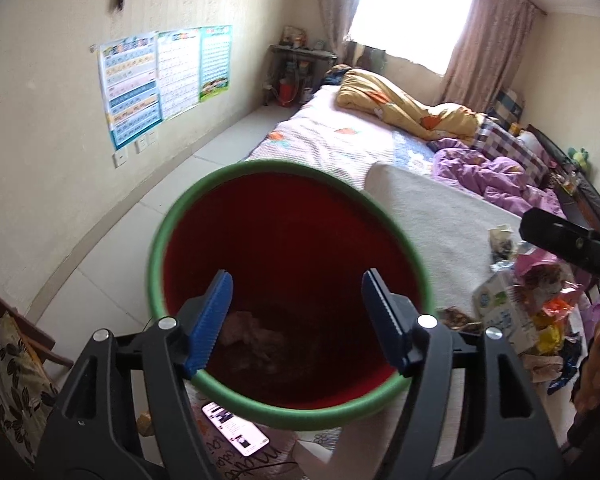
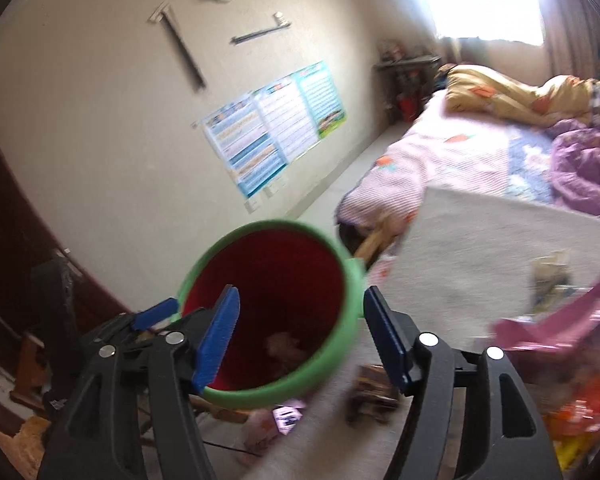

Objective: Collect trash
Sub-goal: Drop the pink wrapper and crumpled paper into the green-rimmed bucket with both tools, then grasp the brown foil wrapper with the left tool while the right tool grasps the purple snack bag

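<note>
A red bin with a green rim stands by the bed. My left gripper hangs open over its mouth, nothing between the blue fingers. Crumpled pinkish trash lies at the bottom. In the right wrist view my right gripper is open too and holds nothing. Its left finger is over the bin, its right finger outside the rim. The trash in the bin shows there as well. A pile of wrappers and bags lies on the white blanket at the right.
A milk carton and a brown wrapper lie at the pile's near edge. A lit phone rests below the bin. A pink bag is at the right. Bedding covers the bed, with bare floor along the wall.
</note>
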`<state>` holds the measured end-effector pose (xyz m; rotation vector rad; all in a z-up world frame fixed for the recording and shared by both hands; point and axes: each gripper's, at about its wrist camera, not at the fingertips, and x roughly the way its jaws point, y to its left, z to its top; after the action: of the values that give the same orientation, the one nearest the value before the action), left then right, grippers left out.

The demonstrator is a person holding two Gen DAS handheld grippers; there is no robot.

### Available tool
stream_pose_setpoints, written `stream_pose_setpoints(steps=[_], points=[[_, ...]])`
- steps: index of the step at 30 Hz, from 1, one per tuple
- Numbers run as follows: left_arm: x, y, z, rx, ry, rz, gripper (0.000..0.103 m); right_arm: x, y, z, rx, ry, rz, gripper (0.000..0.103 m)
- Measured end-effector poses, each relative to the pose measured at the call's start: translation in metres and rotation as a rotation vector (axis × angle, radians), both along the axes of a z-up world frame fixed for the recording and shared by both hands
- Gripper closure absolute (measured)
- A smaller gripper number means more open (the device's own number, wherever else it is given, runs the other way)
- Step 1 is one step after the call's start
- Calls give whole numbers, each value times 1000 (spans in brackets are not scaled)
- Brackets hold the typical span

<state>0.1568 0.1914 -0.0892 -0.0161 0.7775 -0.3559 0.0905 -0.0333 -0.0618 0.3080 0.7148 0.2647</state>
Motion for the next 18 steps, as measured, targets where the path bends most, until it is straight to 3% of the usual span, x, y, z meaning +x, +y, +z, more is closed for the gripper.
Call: stream_pose_setpoints(steps=[5, 12, 18], points=[[-14, -45, 2, -12, -8, -127, 35, -31, -31, -2, -58, 6, -83, 38], [-40, -123, -24, 77, 33, -320, 34, -71, -73, -15, -41, 46, -164, 38], [-46, -154, -49, 132, 83, -339, 34, -100, -99, -20, -20, 57, -174, 38]])
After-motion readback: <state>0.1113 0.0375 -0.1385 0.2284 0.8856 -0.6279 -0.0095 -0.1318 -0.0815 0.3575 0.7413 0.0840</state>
